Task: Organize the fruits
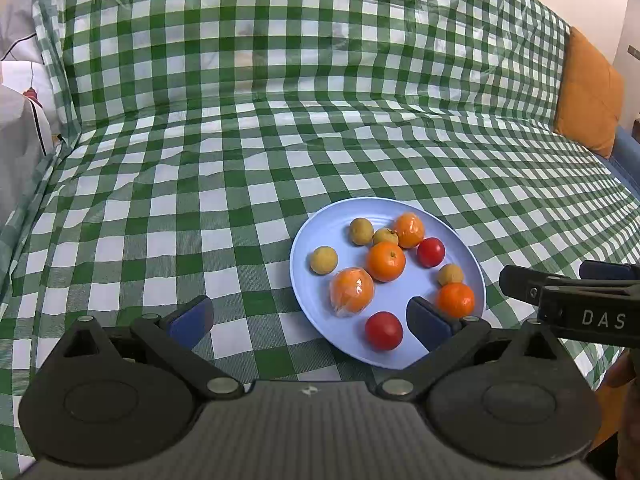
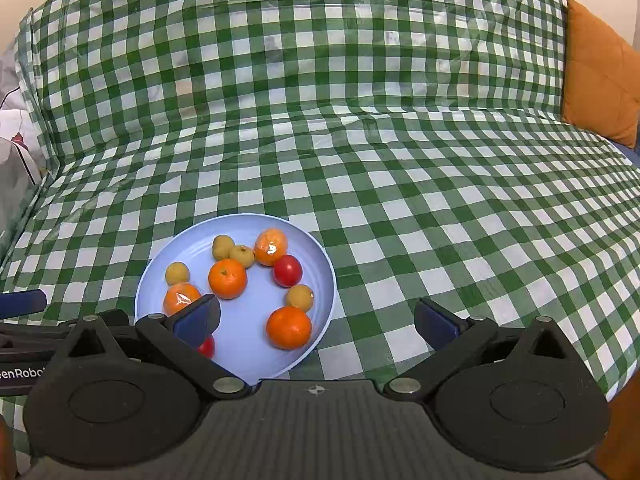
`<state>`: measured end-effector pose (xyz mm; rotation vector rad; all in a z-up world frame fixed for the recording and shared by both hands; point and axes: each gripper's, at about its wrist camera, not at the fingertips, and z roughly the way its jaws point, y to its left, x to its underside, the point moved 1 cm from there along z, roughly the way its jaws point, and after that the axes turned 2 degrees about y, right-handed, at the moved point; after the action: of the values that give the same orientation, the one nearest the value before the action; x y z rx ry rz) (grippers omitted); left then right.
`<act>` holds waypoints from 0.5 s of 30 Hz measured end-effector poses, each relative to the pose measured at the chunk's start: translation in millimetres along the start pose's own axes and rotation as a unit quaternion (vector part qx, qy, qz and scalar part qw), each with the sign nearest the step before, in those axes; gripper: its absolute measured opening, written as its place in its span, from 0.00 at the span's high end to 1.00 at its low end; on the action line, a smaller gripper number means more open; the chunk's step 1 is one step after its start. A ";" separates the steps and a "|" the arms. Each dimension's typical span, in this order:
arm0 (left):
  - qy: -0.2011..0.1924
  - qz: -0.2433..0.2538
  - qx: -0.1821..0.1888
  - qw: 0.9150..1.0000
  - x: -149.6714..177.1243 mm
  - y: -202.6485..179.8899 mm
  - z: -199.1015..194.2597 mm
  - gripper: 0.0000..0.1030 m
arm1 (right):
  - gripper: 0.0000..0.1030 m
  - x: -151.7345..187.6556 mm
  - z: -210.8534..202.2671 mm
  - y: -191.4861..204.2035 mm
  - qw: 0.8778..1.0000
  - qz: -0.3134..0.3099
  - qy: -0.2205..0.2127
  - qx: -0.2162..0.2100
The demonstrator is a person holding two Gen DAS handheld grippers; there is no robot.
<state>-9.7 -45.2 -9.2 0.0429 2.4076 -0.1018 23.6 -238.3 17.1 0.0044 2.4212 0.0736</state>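
A light blue plate (image 1: pixel 312 280) (image 2: pixel 248 344) lies on the green checked cloth and holds several fruits: oranges (image 1: pixel 386 261) (image 2: pixel 227 278), two of them in clear wrap (image 1: pixel 352 291) (image 2: pixel 271 246), red tomatoes (image 1: pixel 383 330) (image 2: pixel 287 270) and small yellow-brown fruits (image 1: pixel 323 260) (image 2: pixel 177 273). My left gripper (image 1: pixel 308 320) is open and empty, its right finger over the plate's near edge. My right gripper (image 2: pixel 316 318) is open and empty, its left finger over the plate and partly hiding a wrapped orange and a tomato. The right gripper also shows in the left wrist view (image 1: pixel 568 296).
The checked cloth (image 1: pixel 240 140) covers a sofa seat and backrest. An orange cushion (image 1: pixel 588 96) (image 2: pixel 600 76) leans at the far right. White fabric (image 1: pixel 20 120) lies at the far left. The left gripper's fingertip (image 2: pixel 22 302) shows at the left edge.
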 end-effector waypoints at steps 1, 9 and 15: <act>0.001 0.000 0.000 1.000 -0.1 -0.2 0.0 0.00 | 0.01 0.1 0.0 0.4 1.000 -0.001 0.000 0.000; 0.002 0.000 0.003 1.000 1.0 -0.8 0.3 0.00 | 0.01 0.2 0.3 1.6 1.000 0.001 0.002 0.001; 0.003 0.000 0.006 1.000 1.2 -2.7 0.4 0.00 | 0.01 0.7 0.8 3.4 1.000 0.003 0.003 0.005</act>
<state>-10.5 -48.0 -10.1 0.0491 2.4140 -0.1156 23.5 -234.8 16.1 0.0154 2.4283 0.0642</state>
